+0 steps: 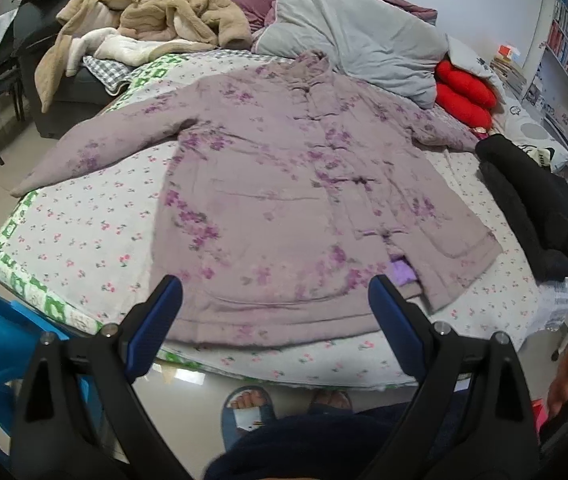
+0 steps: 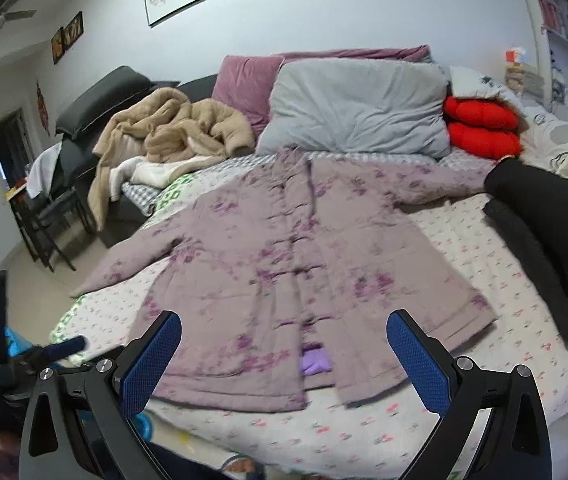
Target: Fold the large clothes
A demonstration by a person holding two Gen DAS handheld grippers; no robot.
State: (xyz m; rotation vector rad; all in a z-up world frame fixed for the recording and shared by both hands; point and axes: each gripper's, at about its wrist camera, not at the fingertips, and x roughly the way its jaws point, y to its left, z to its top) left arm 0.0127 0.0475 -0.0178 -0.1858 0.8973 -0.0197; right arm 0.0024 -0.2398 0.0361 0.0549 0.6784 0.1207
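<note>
Jacket point(image 1: 284, 184), lilac with purple flowers, lies spread flat and face up in the middle of both frames, on the flowered bed sheet point(image 1: 84, 232); its sleeves stretch out to the left and right and its front is buttoned, which I judge is the proper starting position for folding. Its hem is at the lower part of the frames, near the bed edge, so it is the closest part to reach. Left gripper point(image 1: 276, 292) hangs over this hem with its jaws wide apart and holds nothing. Right gripper point(image 2: 284, 332) is the same: wide apart, empty, above the hem. A beige coat point(image 2: 172, 128) is heaped at the upper left and a black garment point(image 2: 556, 216) lies at the right, both beside the jacket, probably waiting.
</note>
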